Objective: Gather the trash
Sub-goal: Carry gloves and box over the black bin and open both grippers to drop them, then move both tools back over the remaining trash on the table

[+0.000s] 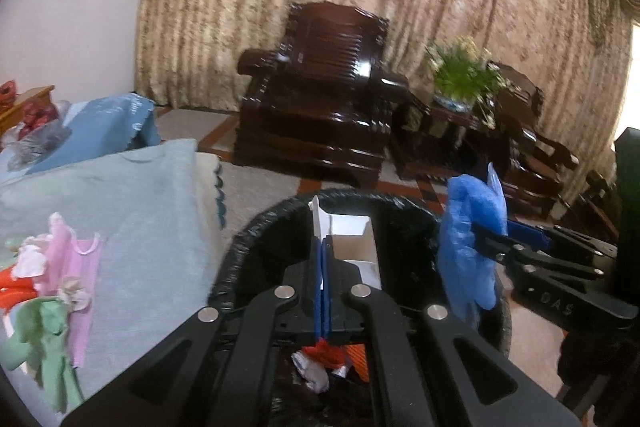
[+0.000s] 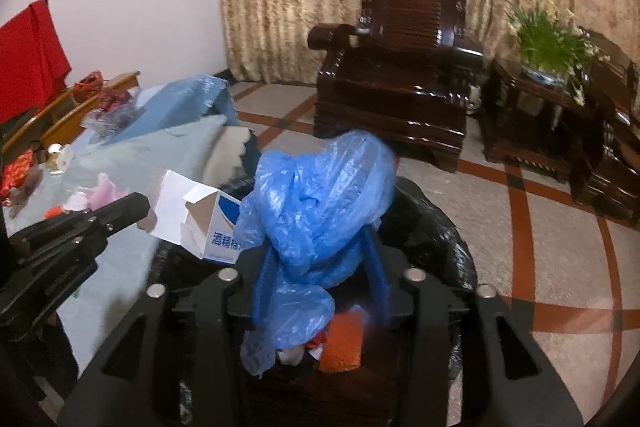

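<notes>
My left gripper [image 1: 322,247] is shut on a flap of a white cardboard box [image 1: 352,243] and holds it over the black-lined trash bin [image 1: 404,205]. The box also shows in the right wrist view [image 2: 200,219], with blue print on its side. My right gripper [image 2: 320,247] is closed around a crumpled blue plastic bag [image 2: 320,203] and holds it over the same bin [image 2: 436,223]; the bag also shows in the left wrist view [image 1: 472,235]. Orange and white trash [image 2: 344,343] lies inside the bin.
A table under a light blue cloth [image 1: 132,211] stands left of the bin, with pink, green and orange scraps [image 1: 60,287] on it. A dark wooden armchair [image 1: 320,99], a side table with a plant [image 1: 460,75] and curtains stand behind.
</notes>
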`<state>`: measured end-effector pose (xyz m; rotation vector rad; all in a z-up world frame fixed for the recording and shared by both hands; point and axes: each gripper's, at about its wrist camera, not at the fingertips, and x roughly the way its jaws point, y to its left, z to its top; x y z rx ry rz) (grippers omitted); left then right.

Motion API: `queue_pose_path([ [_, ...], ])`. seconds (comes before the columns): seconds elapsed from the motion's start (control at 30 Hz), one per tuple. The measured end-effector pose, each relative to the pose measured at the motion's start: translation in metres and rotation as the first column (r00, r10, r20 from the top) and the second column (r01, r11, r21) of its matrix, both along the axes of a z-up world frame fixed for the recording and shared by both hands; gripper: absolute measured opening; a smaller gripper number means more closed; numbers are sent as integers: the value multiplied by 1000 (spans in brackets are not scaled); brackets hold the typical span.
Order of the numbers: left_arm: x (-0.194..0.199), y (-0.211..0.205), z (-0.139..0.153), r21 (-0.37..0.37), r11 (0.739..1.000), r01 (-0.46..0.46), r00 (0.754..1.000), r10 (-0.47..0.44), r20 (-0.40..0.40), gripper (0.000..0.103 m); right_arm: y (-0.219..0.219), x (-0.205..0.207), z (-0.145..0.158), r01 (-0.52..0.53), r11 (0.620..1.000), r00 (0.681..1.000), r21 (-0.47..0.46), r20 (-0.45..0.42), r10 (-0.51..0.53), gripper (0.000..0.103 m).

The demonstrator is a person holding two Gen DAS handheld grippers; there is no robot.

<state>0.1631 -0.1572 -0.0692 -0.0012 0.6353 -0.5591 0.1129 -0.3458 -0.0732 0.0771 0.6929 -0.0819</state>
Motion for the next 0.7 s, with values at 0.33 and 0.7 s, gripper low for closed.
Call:
queue_pose_path([
  [0.33, 0, 11, -5, 2, 1000, -6, 999, 6, -35, 31, 1, -5, -9, 36, 999, 999, 2, 6, -36, 90],
  [0.7, -14, 78, 3, 11, 986, -166, 986, 166, 28, 84, 37, 0, 1, -30, 997, 999, 72, 25, 28, 96],
])
